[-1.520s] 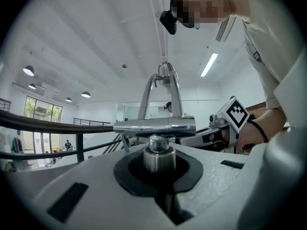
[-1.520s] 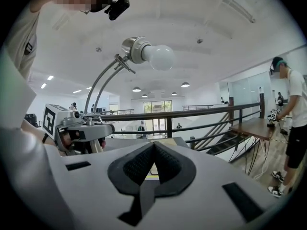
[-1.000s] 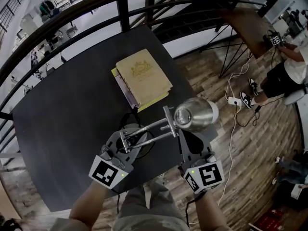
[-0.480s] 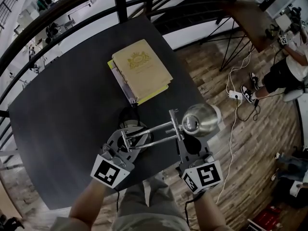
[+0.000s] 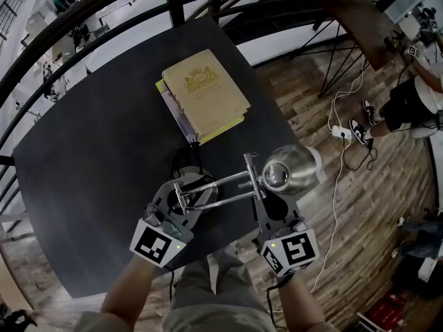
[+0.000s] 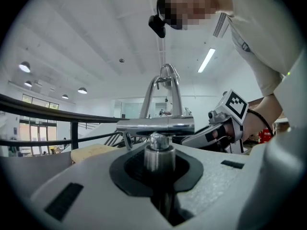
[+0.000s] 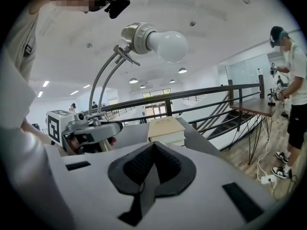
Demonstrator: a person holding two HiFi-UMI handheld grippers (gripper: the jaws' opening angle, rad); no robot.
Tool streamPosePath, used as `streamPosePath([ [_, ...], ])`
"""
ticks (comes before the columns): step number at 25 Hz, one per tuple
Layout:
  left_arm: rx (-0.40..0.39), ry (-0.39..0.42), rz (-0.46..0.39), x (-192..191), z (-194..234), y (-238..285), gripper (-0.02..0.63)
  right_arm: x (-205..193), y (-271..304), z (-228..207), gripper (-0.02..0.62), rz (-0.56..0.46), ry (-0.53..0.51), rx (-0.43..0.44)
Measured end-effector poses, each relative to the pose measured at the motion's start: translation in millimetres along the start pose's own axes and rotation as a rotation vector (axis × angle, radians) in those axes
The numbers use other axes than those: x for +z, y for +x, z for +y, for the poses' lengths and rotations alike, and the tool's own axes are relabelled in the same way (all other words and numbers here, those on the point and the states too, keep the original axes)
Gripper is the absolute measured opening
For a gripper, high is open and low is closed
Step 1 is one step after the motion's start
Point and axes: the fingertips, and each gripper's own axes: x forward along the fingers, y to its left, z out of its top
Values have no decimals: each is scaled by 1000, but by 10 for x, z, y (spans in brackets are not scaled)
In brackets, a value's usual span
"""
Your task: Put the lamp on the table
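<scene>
The lamp has a chrome shade (image 5: 291, 168) with a white bulb (image 7: 165, 44), and twin chrome arms (image 5: 221, 185) that run left to an upright post (image 6: 156, 155). My left gripper (image 5: 181, 196) is shut on that post, seen close up between the jaws (image 6: 160, 164). It holds the lamp over the near right part of the dark table (image 5: 90, 158). My right gripper (image 5: 266, 198) sits just under the shade at the table's right edge. Its jaws (image 7: 152, 164) are shut with nothing between them. A black cord loops by the lamp's foot, which the gripper mostly hides.
A thick tan book (image 5: 204, 95) lies on a thinner one at the table's far right. A black railing (image 5: 83, 19) curves behind the table. On the wooden floor to the right are a power strip with cables (image 5: 339, 144), a person (image 5: 415, 102) and a brown table (image 5: 360, 26).
The lamp and both grippers have sunk a little toward the table top. The left gripper's hold on the post is the same.
</scene>
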Motion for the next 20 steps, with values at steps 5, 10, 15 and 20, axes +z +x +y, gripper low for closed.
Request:
streamPosePath([
  [5, -5, -36, -35, 36, 11, -4, 75, 14, -52, 42, -2, -2, -4, 5],
  [10, 26, -15, -19, 52, 24, -57, 191, 87, -145, 102, -2, -12, -12, 10],
  [15, 72, -11, -20, 135, 88, -224, 229, 202, -242, 168, -2, -34, -25, 18],
  [20, 103, 7, 17, 212, 65, -462, 236, 384, -393, 257, -2, -67, -42, 26],
])
